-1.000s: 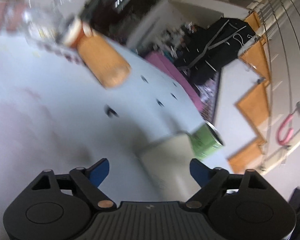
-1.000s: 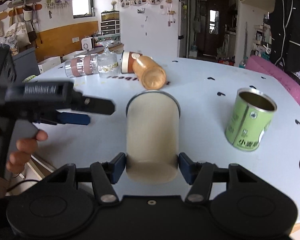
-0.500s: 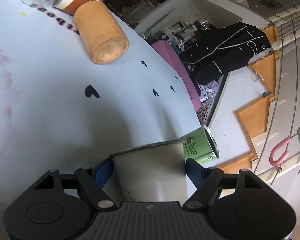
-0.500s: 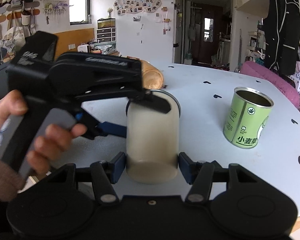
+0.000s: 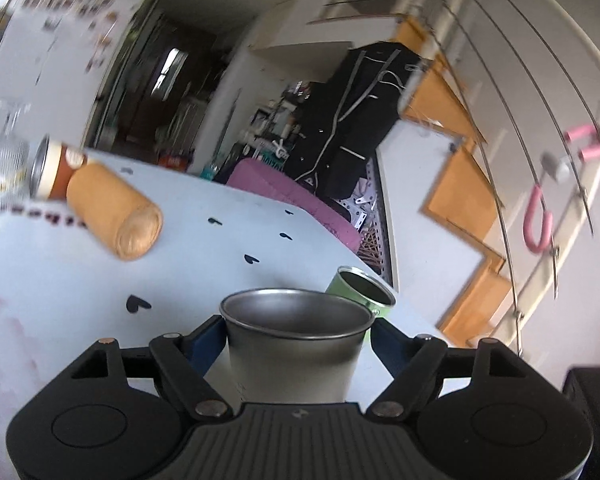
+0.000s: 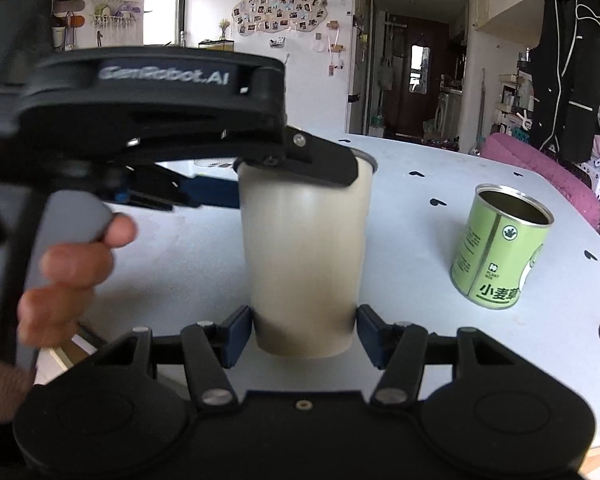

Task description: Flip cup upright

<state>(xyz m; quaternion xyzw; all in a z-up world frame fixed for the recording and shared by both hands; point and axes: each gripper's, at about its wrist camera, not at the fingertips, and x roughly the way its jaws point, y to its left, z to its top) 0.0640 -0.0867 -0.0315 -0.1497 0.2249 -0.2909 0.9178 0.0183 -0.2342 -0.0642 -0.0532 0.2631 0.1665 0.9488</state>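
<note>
One cup [image 6: 304, 252] is being held upright, mouth up, over the near edge of the table [image 6: 420, 248]. It is being clamped near its rim by the left gripper [image 5: 298, 338], reaching in from the left, and low on its wall by the right gripper [image 6: 304, 330], whose blue pads [image 6: 236, 334] are pressing both sides. The left tool is being gripped by a hand [image 6: 72, 268] beyond the table's left edge. One green tin [image 6: 502, 244] is standing open to the right, well apart, with bare tabletop lying between. At the far left edge, one tan cup [image 5: 114, 216] is lying on its side, touching one brown can [image 5: 54, 168] behind it.
</note>
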